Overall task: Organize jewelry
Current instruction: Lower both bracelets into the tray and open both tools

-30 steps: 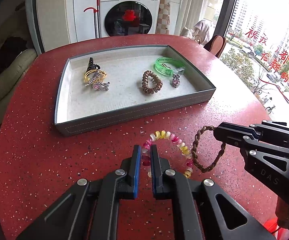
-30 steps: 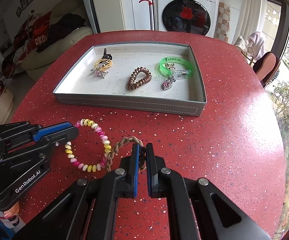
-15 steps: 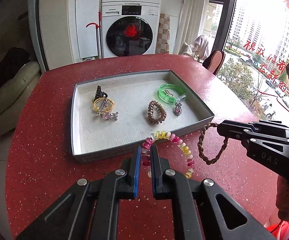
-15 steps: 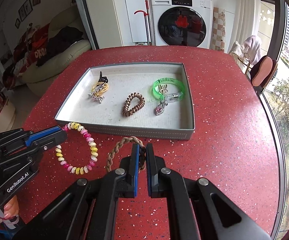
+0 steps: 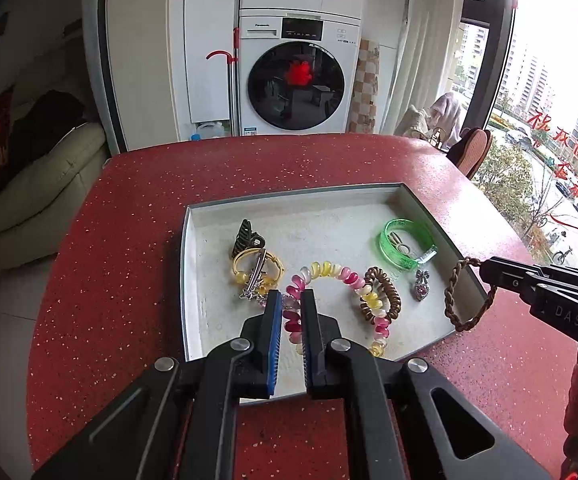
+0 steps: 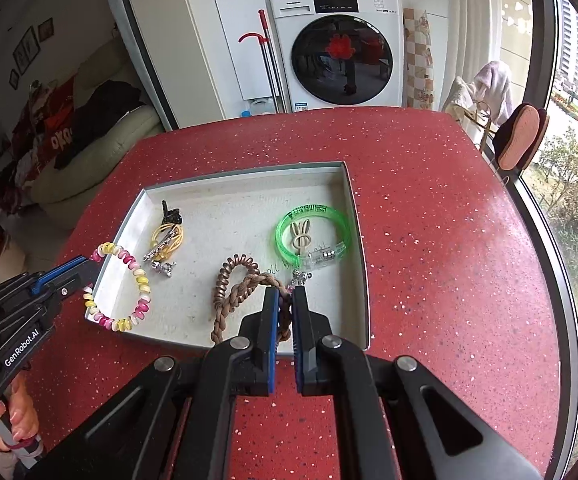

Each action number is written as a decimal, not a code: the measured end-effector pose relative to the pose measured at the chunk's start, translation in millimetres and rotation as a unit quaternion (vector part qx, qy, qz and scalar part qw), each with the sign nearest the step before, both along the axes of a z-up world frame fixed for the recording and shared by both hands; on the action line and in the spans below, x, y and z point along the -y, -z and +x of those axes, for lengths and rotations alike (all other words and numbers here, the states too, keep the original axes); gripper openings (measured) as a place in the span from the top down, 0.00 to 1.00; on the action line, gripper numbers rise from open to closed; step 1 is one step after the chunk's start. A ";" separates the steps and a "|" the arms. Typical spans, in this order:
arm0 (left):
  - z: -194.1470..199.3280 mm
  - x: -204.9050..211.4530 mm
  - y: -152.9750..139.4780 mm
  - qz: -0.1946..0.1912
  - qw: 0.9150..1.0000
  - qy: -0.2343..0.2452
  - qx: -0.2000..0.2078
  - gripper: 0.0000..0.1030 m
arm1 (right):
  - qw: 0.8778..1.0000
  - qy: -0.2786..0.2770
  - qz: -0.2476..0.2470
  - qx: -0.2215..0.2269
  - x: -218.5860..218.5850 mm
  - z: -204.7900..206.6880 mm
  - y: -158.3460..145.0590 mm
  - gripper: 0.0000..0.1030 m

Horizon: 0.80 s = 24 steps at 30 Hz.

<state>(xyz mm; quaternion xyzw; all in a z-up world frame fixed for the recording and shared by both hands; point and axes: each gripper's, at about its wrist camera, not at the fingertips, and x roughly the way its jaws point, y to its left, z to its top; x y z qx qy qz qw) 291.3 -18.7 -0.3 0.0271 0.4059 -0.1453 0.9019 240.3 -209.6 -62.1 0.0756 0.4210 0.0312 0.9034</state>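
Observation:
My left gripper (image 5: 291, 300) is shut on a pink and yellow spiral hair tie (image 5: 345, 276) and holds it in the air over the grey tray (image 5: 187, 280); the tie also shows in the right wrist view (image 6: 129, 260). My right gripper (image 6: 285, 296) is shut on a brown braided hair tie (image 6: 233, 304) and holds it over the tray's (image 6: 359, 240) near right part; it also shows in the left wrist view (image 5: 455, 300). In the tray lie a brown spiral tie (image 6: 235, 270), a green bangle (image 6: 313, 232) and a yellow tie with clips (image 6: 165, 240).
The tray sits on a red speckled round table (image 6: 429, 200). A washing machine (image 6: 341, 52) and a sofa (image 6: 89, 148) stand beyond the table's far edge. A chair (image 6: 517, 140) and a window are at the right.
Both grippers have risen and moved forward with their hair ties, from the table in front of the tray to above the tray.

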 end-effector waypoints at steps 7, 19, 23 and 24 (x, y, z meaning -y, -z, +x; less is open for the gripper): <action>25.4 4.8 33.5 0.024 0.999 -0.025 -0.021 0.74 | 1.000 0.010 0.002 -0.016 3.3 26.8 20.6 0.93; 36.2 14.1 70.4 0.067 0.997 -0.035 -0.029 0.73 | 0.999 0.019 -0.003 -0.048 2.3 48.4 56.4 0.93; 33.7 17.4 73.5 0.081 0.996 -0.031 -0.020 0.73 | 0.998 0.020 -0.012 -0.052 1.1 49.2 61.5 0.92; 34.0 17.9 74.0 0.083 0.996 -0.031 -0.019 0.73 | 0.998 0.020 -0.014 -0.054 0.6 49.1 62.4 0.92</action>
